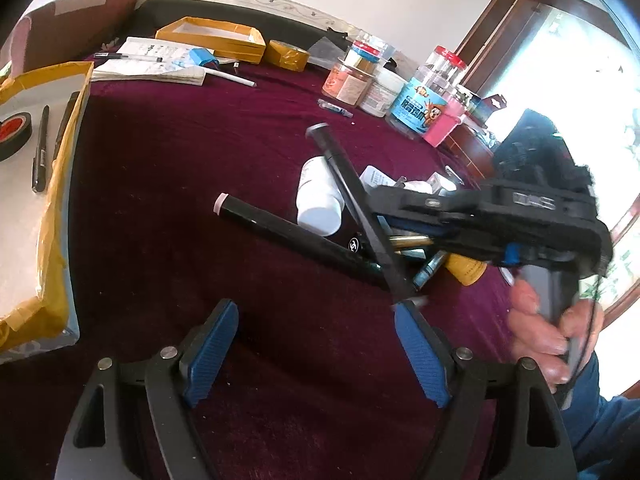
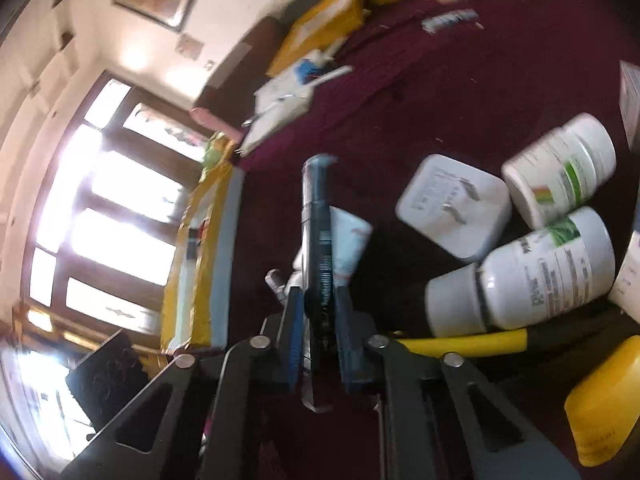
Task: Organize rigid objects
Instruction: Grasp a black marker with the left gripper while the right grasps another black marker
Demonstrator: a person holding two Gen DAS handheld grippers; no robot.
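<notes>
The right hand-held gripper (image 2: 316,344) is closed on a long black marker (image 2: 317,240); both blue pads (image 2: 294,340) press on its barrel, and the marker points forward, away from the camera. In the left wrist view the same marker (image 1: 352,204) stands tilted above the pile of small things, with its grey cap end up, and the right hand-held gripper (image 1: 384,224) holds it low on the barrel. A person's hand (image 1: 548,336) grips the handle of this tool.

The left hand-held gripper (image 1: 316,344) is open, its blue pads (image 1: 212,352) stand wide apart, and nothing is between them. It hangs over the dark red cloth (image 1: 200,160) of the bench, just in front of the pile.

A second black marker (image 1: 280,228) lies flat on the cloth, on the left of the held marker and touching the pile. A white bottle (image 1: 320,200) lies on its side just behind the held marker. Near the held marker, on its right in the right wrist view, lie a white charger plug (image 2: 456,208) and two white bottles (image 2: 560,168), close together. A yellow bottle (image 2: 604,400) lies at the lower right of them.

Well to the left of the held marker is a tray with yellow tape edges (image 1: 72,128); two black pens (image 1: 40,148) and a roll of black tape (image 1: 16,136) lie in it. Far behind the marker stand several jars (image 1: 424,96).
</notes>
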